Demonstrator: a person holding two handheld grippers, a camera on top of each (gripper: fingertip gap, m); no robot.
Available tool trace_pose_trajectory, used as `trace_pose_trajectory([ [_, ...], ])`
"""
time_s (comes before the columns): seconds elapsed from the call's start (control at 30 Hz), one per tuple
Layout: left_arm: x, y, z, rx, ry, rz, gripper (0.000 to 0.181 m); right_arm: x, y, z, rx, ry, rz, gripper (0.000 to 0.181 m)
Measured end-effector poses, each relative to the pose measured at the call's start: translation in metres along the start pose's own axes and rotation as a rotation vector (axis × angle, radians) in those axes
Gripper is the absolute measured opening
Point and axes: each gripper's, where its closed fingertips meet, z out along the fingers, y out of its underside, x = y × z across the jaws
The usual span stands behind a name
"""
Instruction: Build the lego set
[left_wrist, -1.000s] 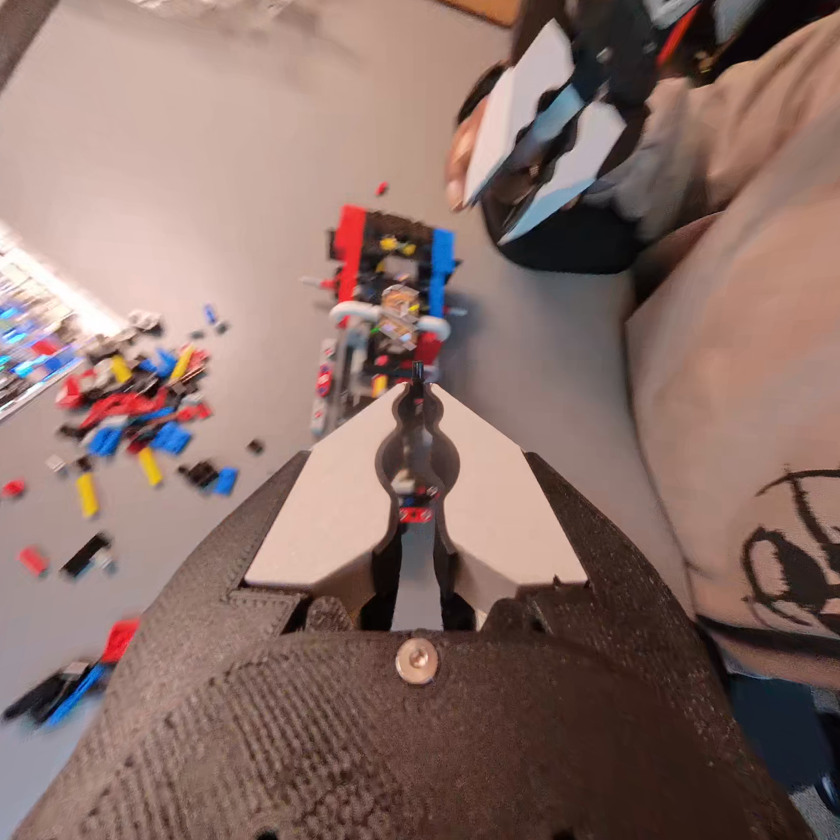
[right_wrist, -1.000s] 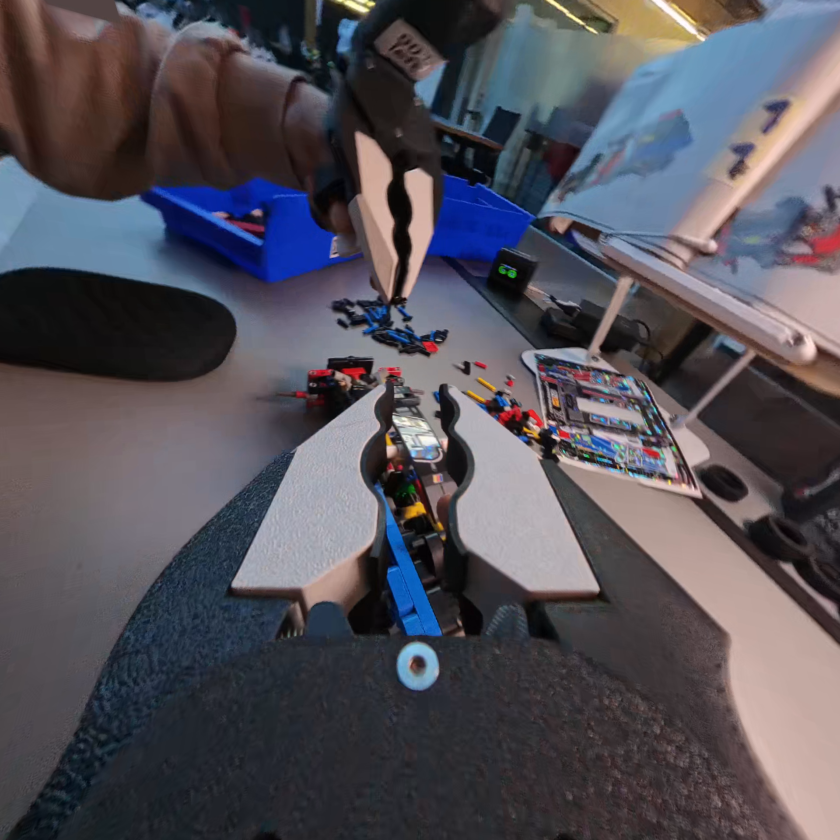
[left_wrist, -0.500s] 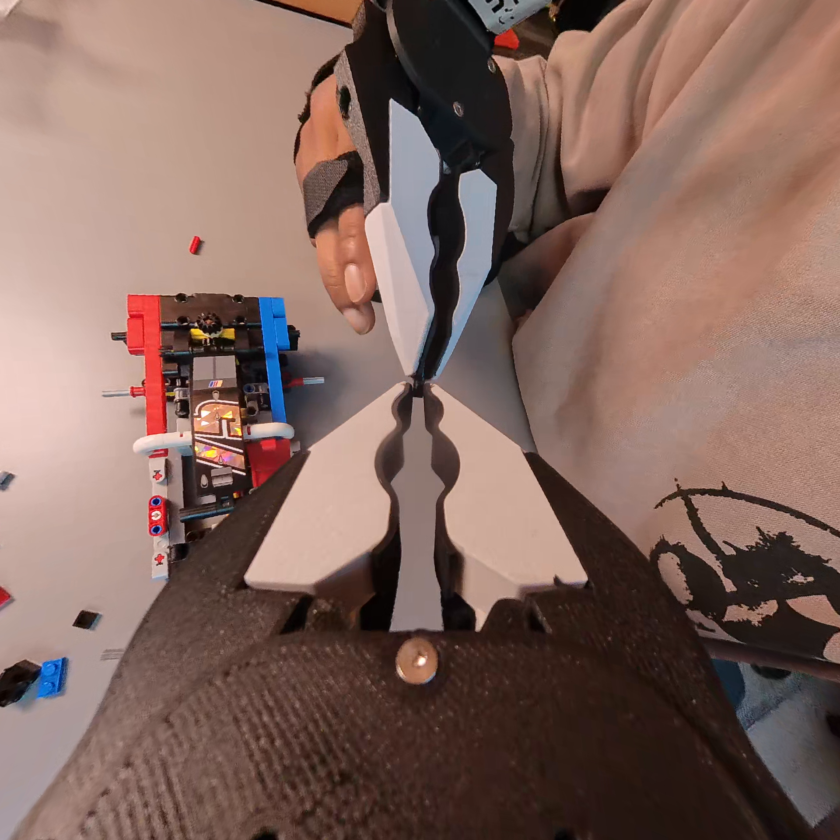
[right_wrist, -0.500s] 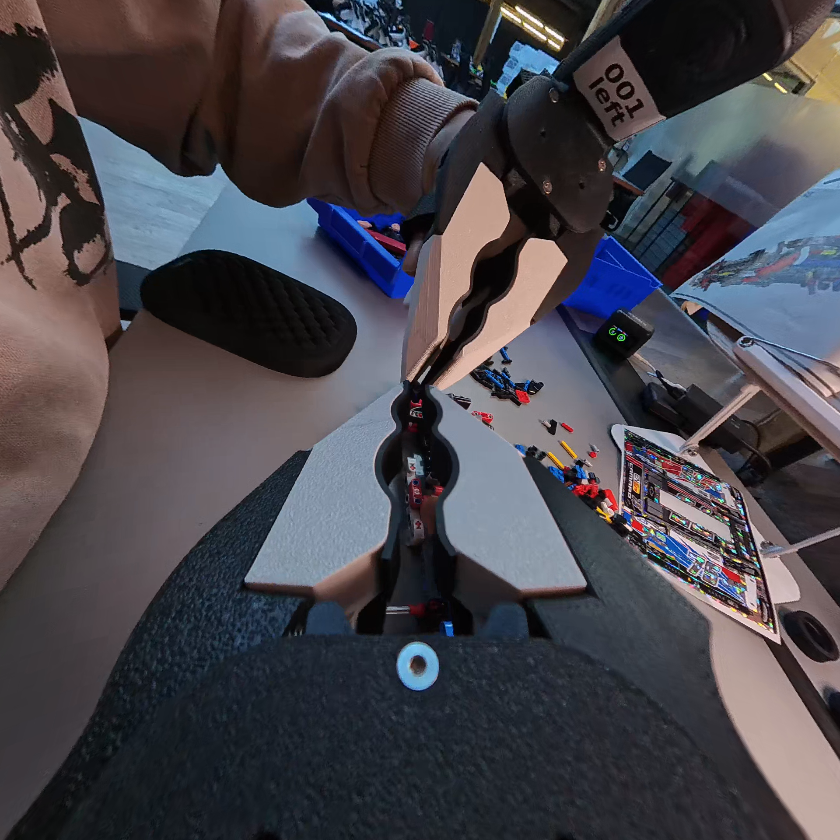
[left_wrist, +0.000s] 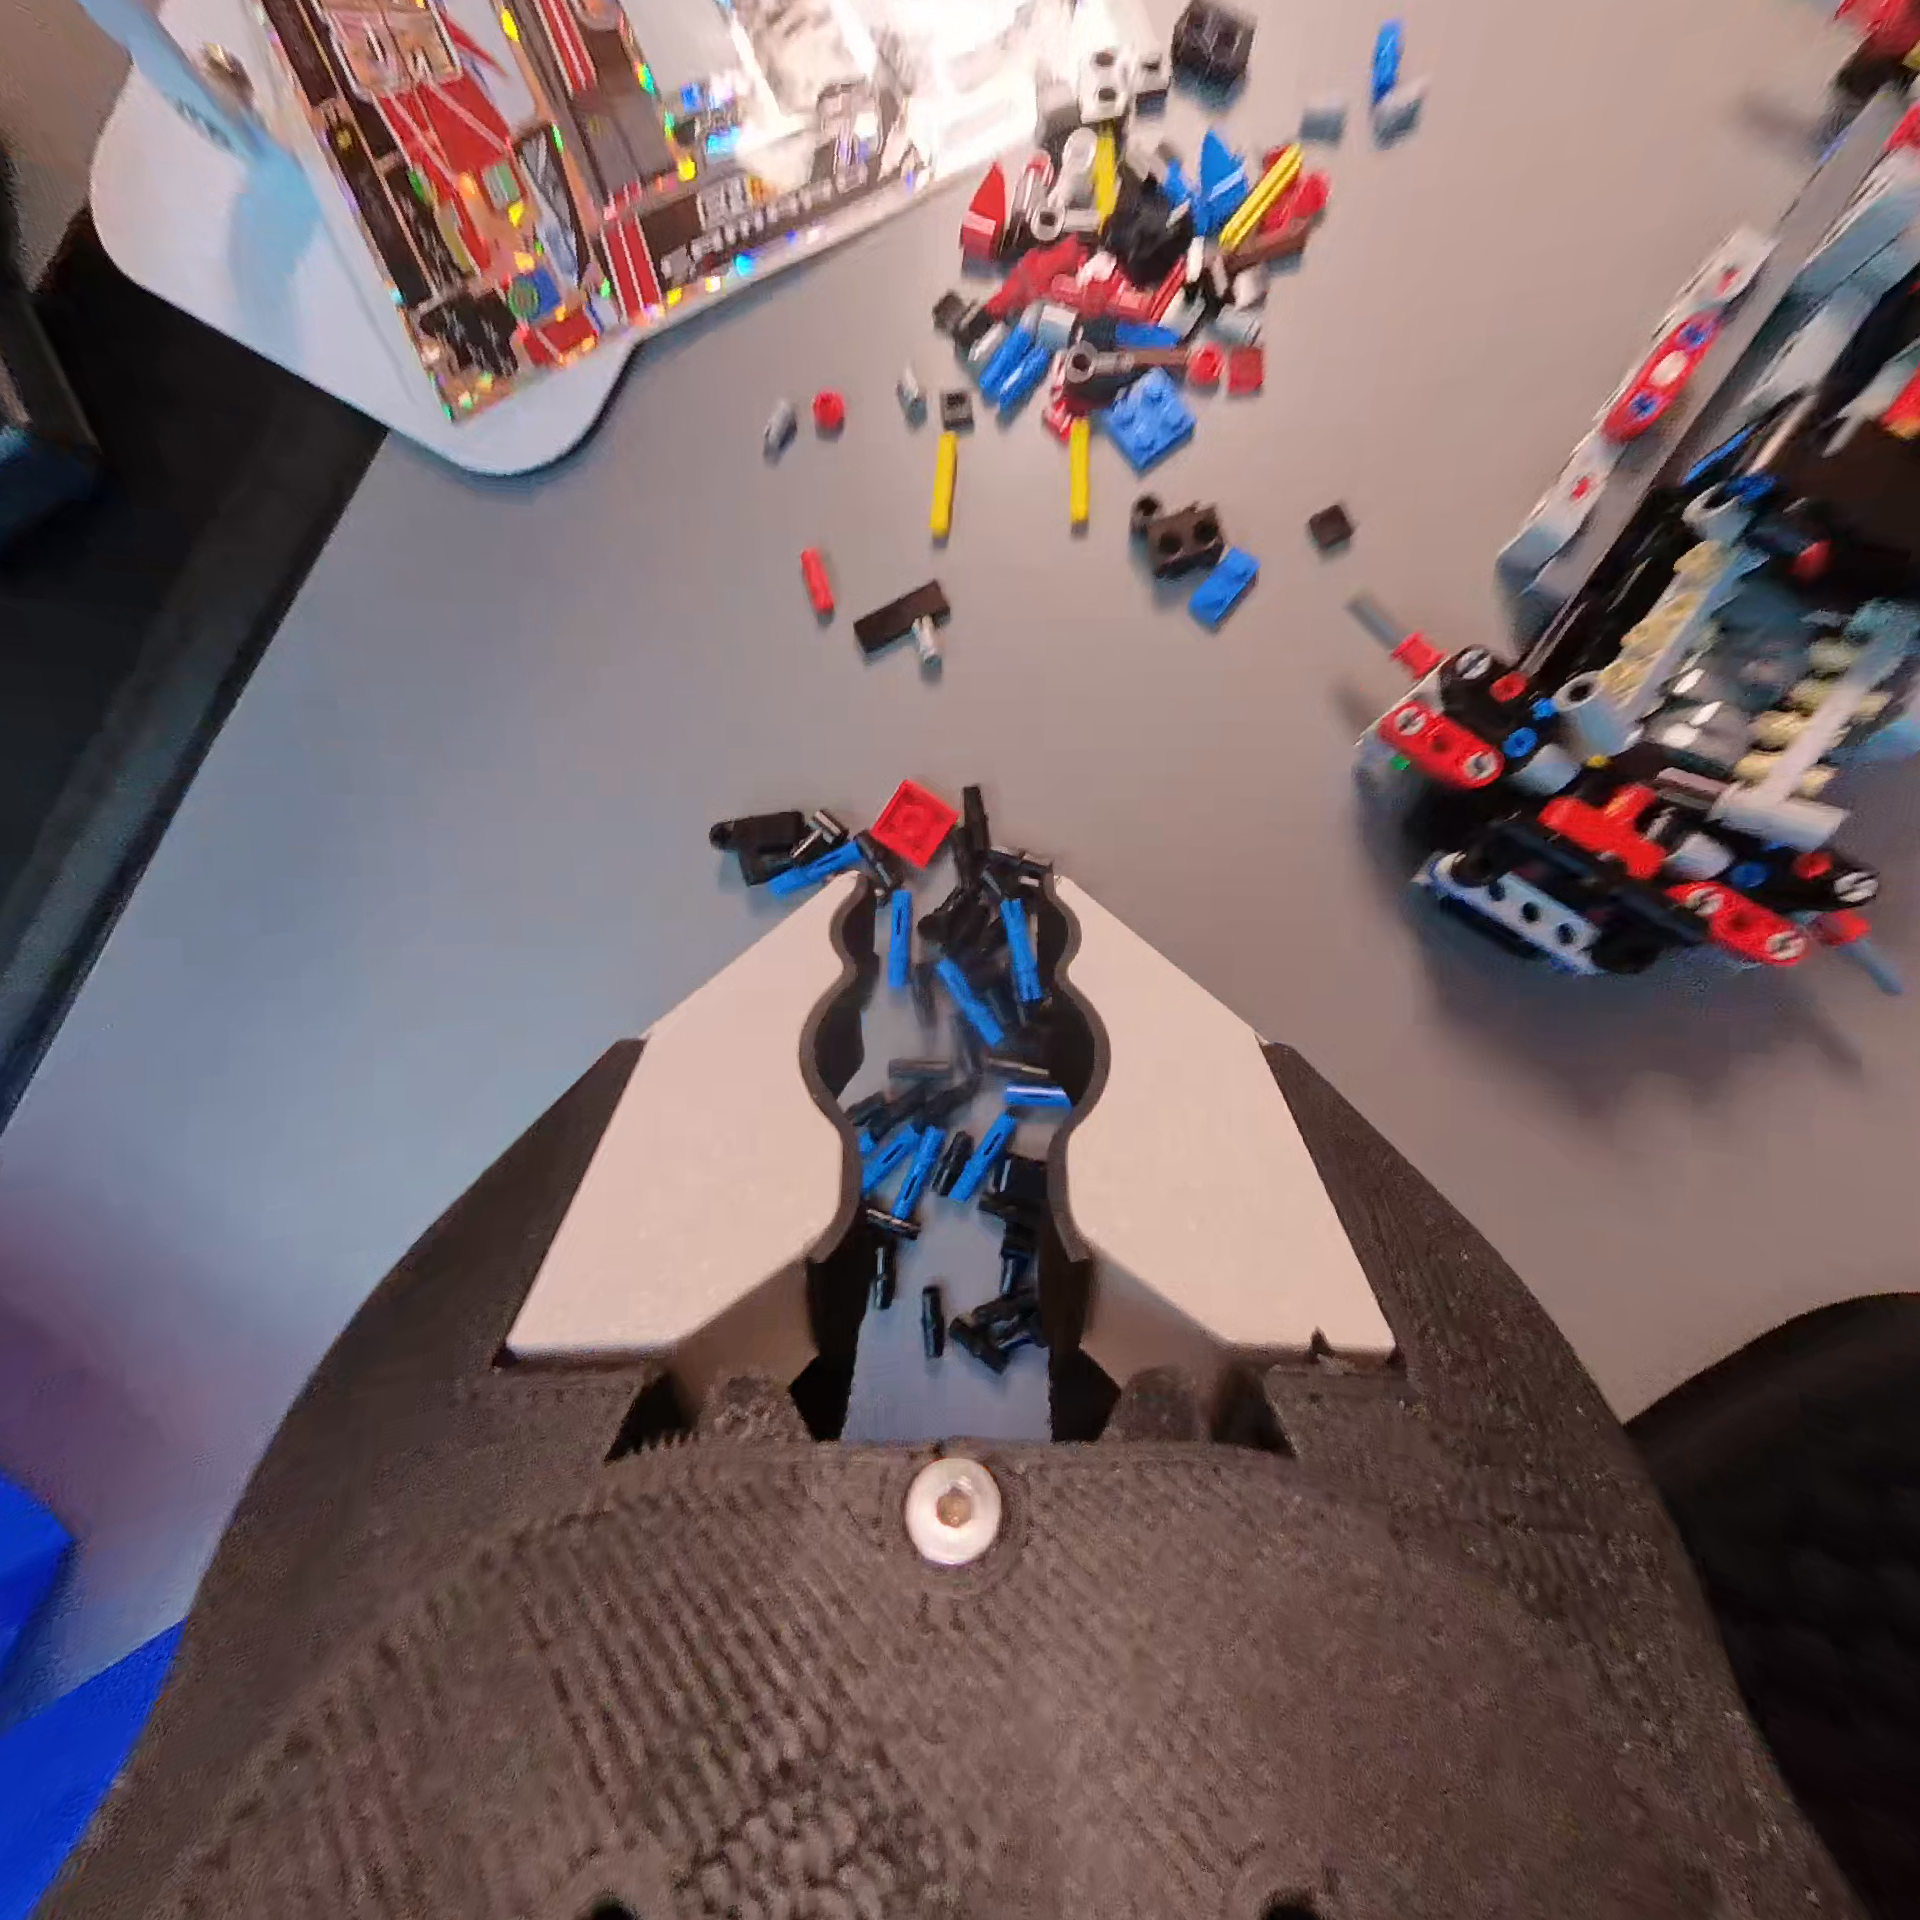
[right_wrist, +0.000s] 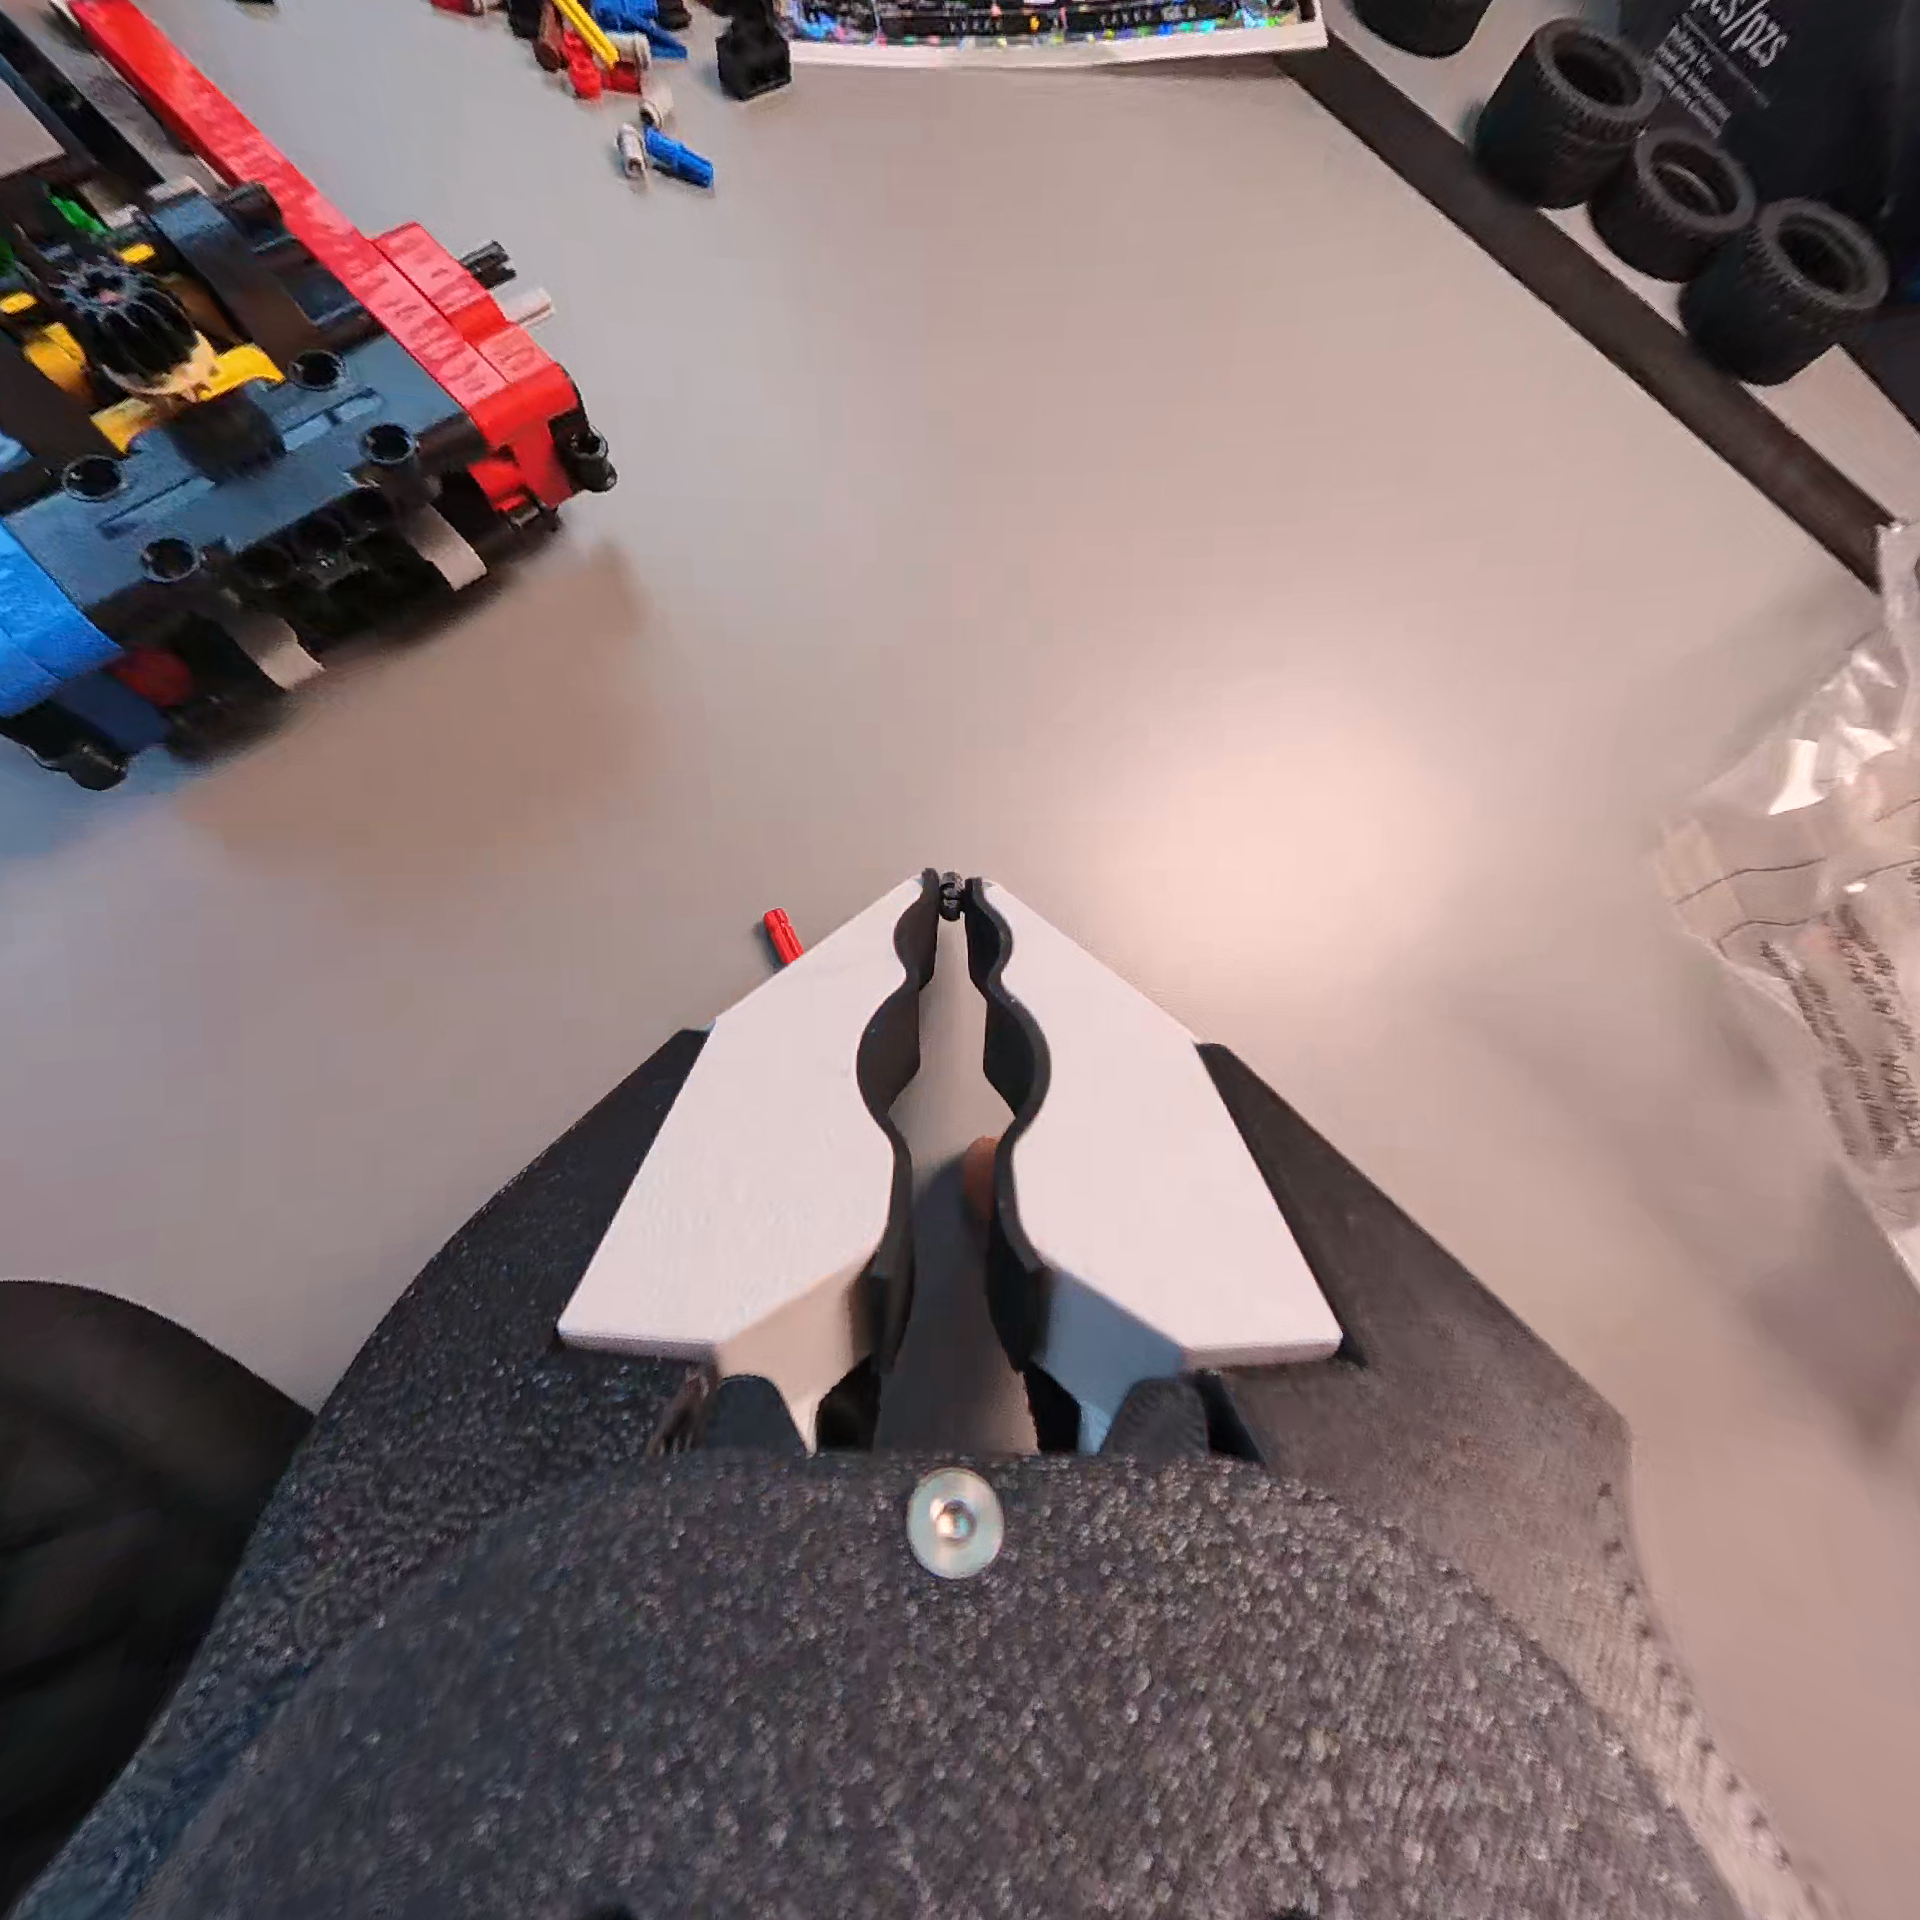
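Black pin (right_wrist: 949, 896) — pinched between right jaws' tips

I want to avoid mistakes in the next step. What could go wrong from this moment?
The right gripper pinches a tiny black pin only at its tips; it may slip out. The open left gripper hovers over a dense pile of blue and black pins, so it may catch several or scatter them.

Matt table (right_wrist: 1039, 468) (smooth) — glossy bag (right_wrist: 1829, 883).
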Motion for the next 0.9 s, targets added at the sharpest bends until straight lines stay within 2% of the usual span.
trace_pose_trajectory([
  [0.03, -0.004, 0.009, 0.005, -0.038, -0.012, 0.022, 0.028, 0.001, 0.0, 0.0, -0.008, 0.004, -0.005, 0.003],
  [0.13, -0.015, 0.022, 0.014, -0.11, -0.039, 0.078, 0.025, 0.001, 0.007, 0.0, -0.07, 0.007, -0.053, 0.003],
  [0.27, -0.014, 0.027, 0.021, -0.16, 0.016, 0.125, 0.022, 0.0, 0.01, -0.001, -0.1, 0.024, -0.088, 0.01],
  [0.4, -0.016, 0.028, 0.026, -0.187, 0.07, 0.096, 0.016, 0.002, -0.004, -0.01, 0.007, 0.047, -0.016, 0.012],
  [0.57, -0.038, 0.032, 0.028, -0.208, 0.033, 0.084, 0.014, -0.008, -0.029, -0.029, 0.193, 0.062, 0.011, 0.009],
  [0.63, -0.036, 0.029, 0.031, -0.189, 0.083, 0.034, 0.014, -0.009, -0.035, -0.031, 0.243, 0.075, 0.016, 0.008],
  [0.77, -0.03, 0.028, 0.038, -0.189, 0.167, -0.102, 0.012, -0.007, -0.04, -0.031, 0.286, 0.09, 0.028, 0.006],
  [0.9, -0.03, 0.026, 0.043, -0.173, 0.184, -0.185, 0.011, -0.008, -0.04, -0.031, 0.298, 0.092, 0.028, 0.005],
])
